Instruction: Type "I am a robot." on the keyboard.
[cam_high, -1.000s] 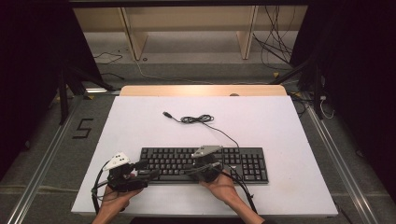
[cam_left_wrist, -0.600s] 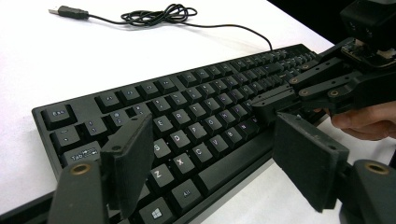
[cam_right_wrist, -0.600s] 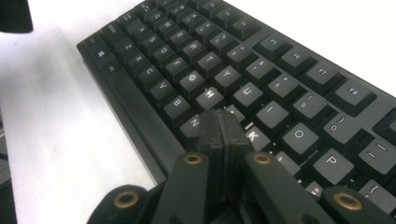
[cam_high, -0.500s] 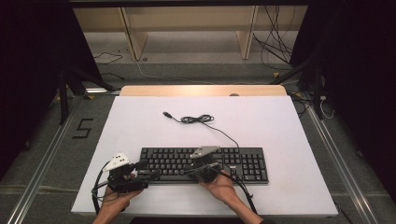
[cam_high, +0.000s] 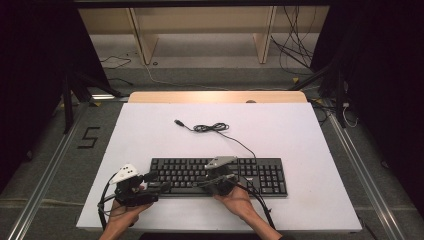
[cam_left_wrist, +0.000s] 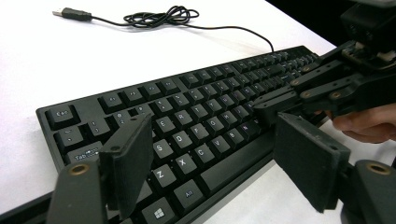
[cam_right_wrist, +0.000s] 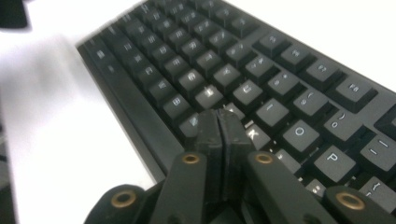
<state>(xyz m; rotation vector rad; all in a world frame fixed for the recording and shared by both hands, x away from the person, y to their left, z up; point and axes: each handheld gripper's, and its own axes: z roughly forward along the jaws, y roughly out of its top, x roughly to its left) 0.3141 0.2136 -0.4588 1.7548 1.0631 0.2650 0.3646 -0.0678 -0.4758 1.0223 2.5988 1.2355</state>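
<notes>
My right gripper (cam_right_wrist: 218, 122), jaws pressed together with nothing between them, rests its tips on the middle keys of the black keyboard (cam_high: 260, 175), which lies near the front edge of the white table (cam_high: 310, 135). My left gripper (cam_left_wrist: 210, 163) hovers wide open over its left end. The right gripper view, blurred, seems to show contact near K; the high view shows the cable (cam_high: 212, 128) coiled behind.

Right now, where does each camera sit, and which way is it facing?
High view: above the near edge, looking forward and down on the table; forearms, left gripper, right gripper.
Left gripper view: rides the left gripper, open jaws, facing across the keyboard toward the right gripper.
Right gripper view: along the shut right gripper over keys.
All share the keyboard.
</notes>
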